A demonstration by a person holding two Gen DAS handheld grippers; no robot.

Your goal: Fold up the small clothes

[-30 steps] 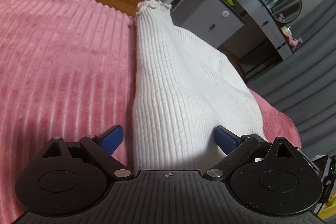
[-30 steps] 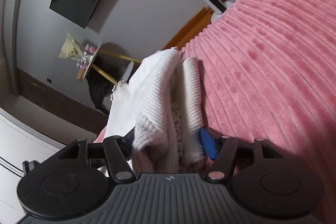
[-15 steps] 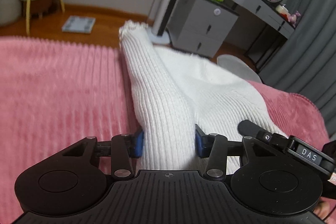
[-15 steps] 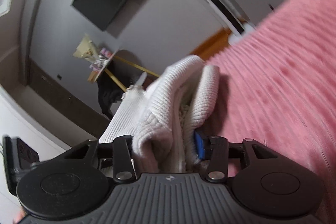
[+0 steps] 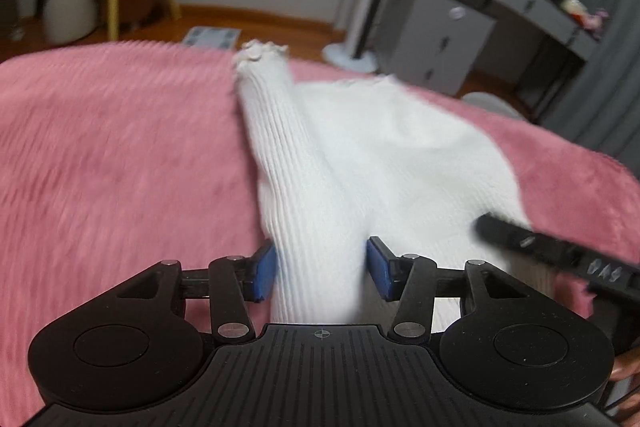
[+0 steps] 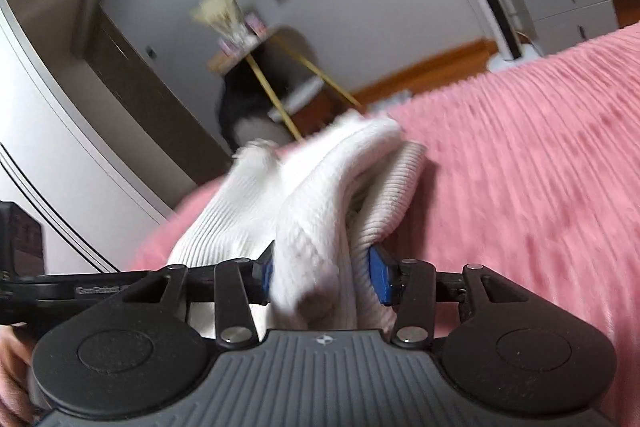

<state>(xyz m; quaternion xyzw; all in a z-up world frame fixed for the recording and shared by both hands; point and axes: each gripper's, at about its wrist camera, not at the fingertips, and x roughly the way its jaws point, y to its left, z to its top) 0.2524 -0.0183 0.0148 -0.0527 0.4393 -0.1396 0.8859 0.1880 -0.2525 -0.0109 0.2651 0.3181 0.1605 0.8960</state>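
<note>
left wrist view: the left tongs [image 5: 322, 275] are clamped on a bunched fold of the white sweater [image 5: 384, 155], blue pads [image 5: 264, 275] pressing the ribbed knit from both sides. the sweater stretches away over the pink blanket [image 5: 120, 155] on the bed, its frilled cuff [image 5: 260, 51] at the far edge. the other tool's black arm pokes in at the right.

right wrist view: the right tongs [image 6: 322, 277] grip a thick folded bundle of the same sweater [image 6: 320, 195], lifted just above the pink blanket [image 6: 520, 167]. this view is blurred.
</note>
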